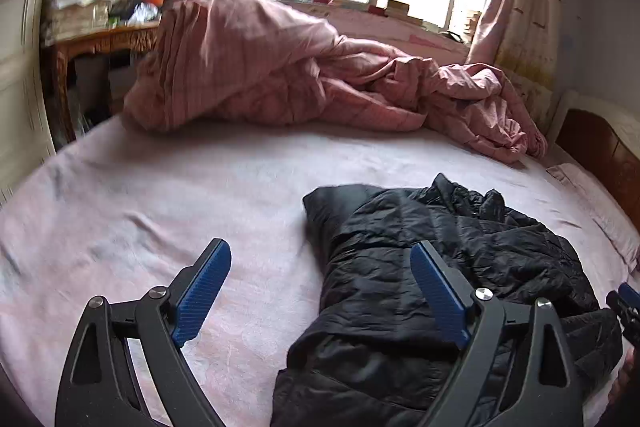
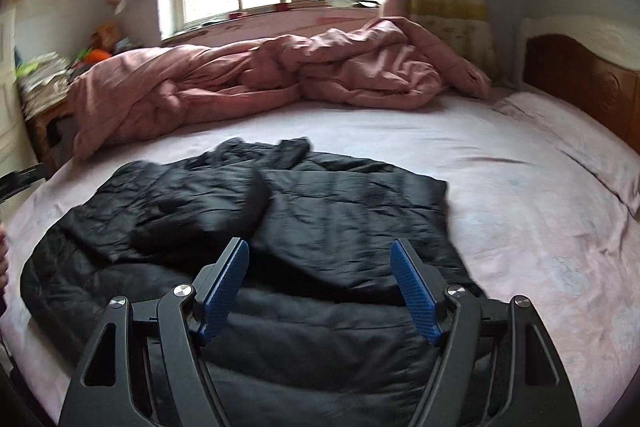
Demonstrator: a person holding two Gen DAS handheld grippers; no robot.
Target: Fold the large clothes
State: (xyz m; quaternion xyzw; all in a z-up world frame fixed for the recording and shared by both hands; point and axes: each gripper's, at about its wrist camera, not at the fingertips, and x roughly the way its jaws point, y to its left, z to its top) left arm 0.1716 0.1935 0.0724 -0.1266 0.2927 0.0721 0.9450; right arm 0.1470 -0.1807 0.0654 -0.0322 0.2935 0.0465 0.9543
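Jacket: black padded jacket (image 2: 248, 227) lies on the bed (image 2: 520, 187), spread out but rumpled; it is directly ahead of and under the right hand-held gripper (image 2: 320, 287), and ahead and to the right of the left hand-held gripper (image 1: 320, 291).
Sleeve: one sleeve (image 2: 208, 211) lies folded across the chest, ahead and left of the right hand-held gripper; I judge this a first inward fold, made to narrow the garment.
Left hand-held gripper: jaws wide apart and holding nothing; its right finger hangs over the jacket's edge and its left finger over bare sheet, probably so it can take that edge next.
Right hand-held gripper: jaws likewise spread and empty, poised over the lower body of the jacket, a sensible start for a fold.
Quilt: pink quilt (image 1: 280, 67) is bunched at the far side of the bed, well beyond both hand-held grippers; pushed there, I suppose, to leave flat room for folding.
Table: wooden table (image 1: 104, 39), far left of the left hand-held gripper, carries stacked papers and clutter.
Writing: no brand, label or legible lettering shows on the jacket or elsewhere; books on the window sill are too small to read.
Stage: early, most folding not yet done.
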